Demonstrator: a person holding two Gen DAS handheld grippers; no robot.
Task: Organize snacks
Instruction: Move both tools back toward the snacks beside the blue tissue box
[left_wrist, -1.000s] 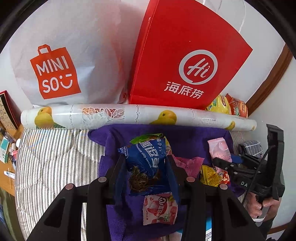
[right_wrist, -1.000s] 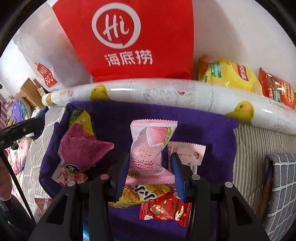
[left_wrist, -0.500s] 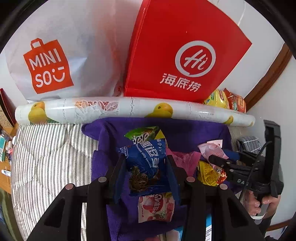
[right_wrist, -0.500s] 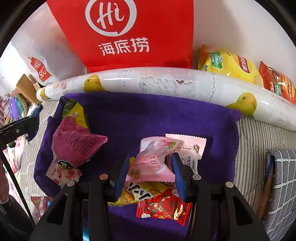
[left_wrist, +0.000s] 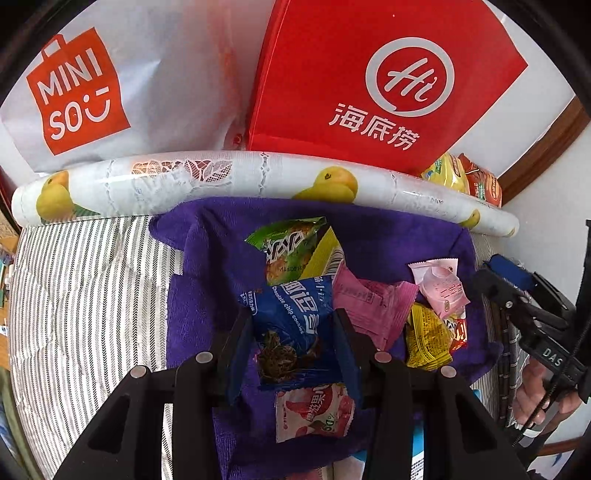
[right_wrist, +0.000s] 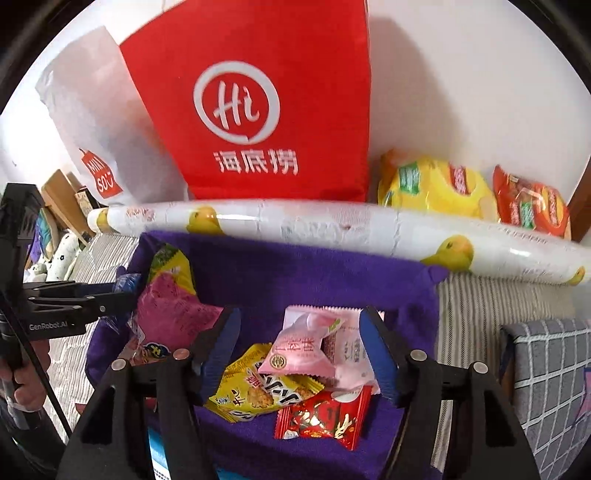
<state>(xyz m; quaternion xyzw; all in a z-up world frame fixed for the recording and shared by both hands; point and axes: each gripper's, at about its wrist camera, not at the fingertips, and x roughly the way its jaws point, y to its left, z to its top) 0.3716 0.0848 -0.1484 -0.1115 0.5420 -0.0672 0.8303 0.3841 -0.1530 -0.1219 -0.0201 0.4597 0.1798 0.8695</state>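
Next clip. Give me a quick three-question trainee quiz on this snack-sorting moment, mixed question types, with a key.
1. True or false: the left gripper is shut on the blue chocolate chip cookie packet.
2. Which bag stands behind the duck-print roll, nearest the yellow chip bag? A) red Haidilao bag B) white Miniso bag C) a brown paper bag
3. Fill in: the pink peach packet lies on the ____ towel, between the right gripper's opening jaws.

Key: 1 true; 2 A; 3 purple
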